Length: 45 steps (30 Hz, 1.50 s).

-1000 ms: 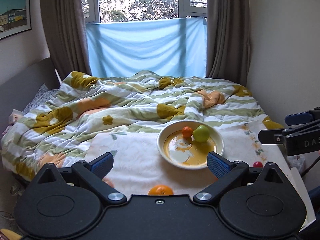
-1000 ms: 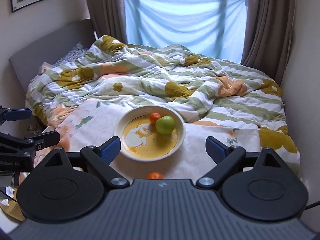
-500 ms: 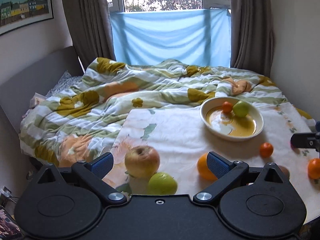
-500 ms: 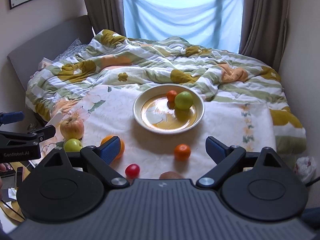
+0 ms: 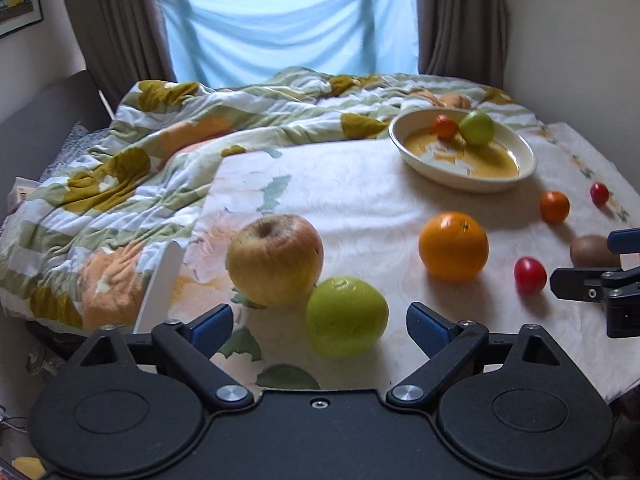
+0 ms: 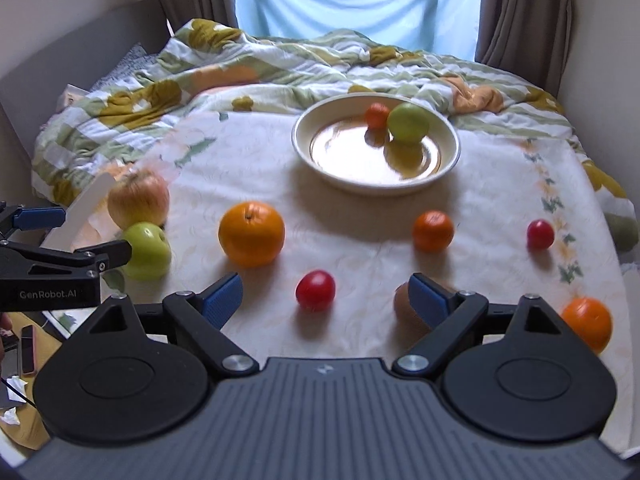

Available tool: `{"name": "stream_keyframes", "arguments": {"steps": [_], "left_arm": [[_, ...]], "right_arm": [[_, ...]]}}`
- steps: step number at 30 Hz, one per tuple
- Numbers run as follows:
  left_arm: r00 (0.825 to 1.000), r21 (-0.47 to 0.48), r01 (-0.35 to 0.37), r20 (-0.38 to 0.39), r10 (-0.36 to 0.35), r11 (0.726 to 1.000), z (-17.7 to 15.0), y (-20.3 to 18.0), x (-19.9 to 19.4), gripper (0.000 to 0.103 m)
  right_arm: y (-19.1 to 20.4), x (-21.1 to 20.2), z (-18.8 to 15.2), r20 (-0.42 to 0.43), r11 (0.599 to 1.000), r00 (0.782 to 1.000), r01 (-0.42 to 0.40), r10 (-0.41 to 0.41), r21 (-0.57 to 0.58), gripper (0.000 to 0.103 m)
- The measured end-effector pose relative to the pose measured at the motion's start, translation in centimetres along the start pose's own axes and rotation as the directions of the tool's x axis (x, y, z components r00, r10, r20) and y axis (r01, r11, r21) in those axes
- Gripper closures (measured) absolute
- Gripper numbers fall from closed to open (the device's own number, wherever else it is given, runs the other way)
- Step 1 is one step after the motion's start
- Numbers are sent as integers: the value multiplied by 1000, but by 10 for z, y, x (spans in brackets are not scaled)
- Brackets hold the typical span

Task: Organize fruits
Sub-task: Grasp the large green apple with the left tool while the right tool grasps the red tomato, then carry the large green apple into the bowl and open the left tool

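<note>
A cream plate (image 5: 524, 168) (image 6: 304, 148) on the white cloth holds a small orange fruit (image 6: 376, 115) and a green apple (image 6: 408, 123). Loose on the cloth lie a yellow-red apple (image 5: 275, 260), a green apple (image 5: 346, 317), a big orange (image 5: 453, 246), a small orange (image 6: 433, 230), two red tomatoes (image 6: 315, 290) (image 6: 540, 234), a kiwi (image 5: 592, 251) and another orange (image 6: 587, 323). My left gripper (image 5: 319, 326) is open with the green apple just ahead of its fingers. My right gripper (image 6: 326, 295) is open, the near tomato between its fingers and the kiwi behind its right finger.
The cloth-covered board (image 6: 360, 248) rests on a bed with a rumpled green-and-yellow quilt (image 5: 120, 184). A grey headboard (image 6: 72, 52) runs along the left, a wall on the right. A blue sheet (image 5: 288, 20) and brown curtains hang at the window behind.
Both grippers have dropped lower and tilted down toward the cloth, so the loose fruits came into view and now sit close in front. Both stayed open.
</note>
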<state>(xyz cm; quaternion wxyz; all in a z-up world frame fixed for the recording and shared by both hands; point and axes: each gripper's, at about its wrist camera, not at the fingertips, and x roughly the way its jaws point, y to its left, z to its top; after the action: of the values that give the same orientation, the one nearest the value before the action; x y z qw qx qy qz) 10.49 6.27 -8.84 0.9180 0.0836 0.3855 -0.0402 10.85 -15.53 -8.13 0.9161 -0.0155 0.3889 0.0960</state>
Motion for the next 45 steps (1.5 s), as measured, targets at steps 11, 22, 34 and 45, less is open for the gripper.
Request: {"name": "stream_keyframes", "arguments": {"steps": [11, 22, 34, 45], "left_arm": [[997, 54, 68, -51, -65, 996, -2, -7, 38, 42], [993, -3, 96, -61, -96, 995, -3, 1, 34, 43], [996, -43, 63, -60, -66, 997, -6, -1, 30, 43], [999, -104, 31, -36, -35, 994, 2, -6, 10, 43]], "right_arm": [[16, 38, -14, -55, 999, 998, 33, -33, -3, 17], [16, 57, -8, -77, 999, 996, 38, -38, -1, 34], [11, 71, -6, -90, 999, 996, 25, -27, -22, 51], [8, 56, 1, -78, 998, 996, -37, 33, -58, 58]]}}
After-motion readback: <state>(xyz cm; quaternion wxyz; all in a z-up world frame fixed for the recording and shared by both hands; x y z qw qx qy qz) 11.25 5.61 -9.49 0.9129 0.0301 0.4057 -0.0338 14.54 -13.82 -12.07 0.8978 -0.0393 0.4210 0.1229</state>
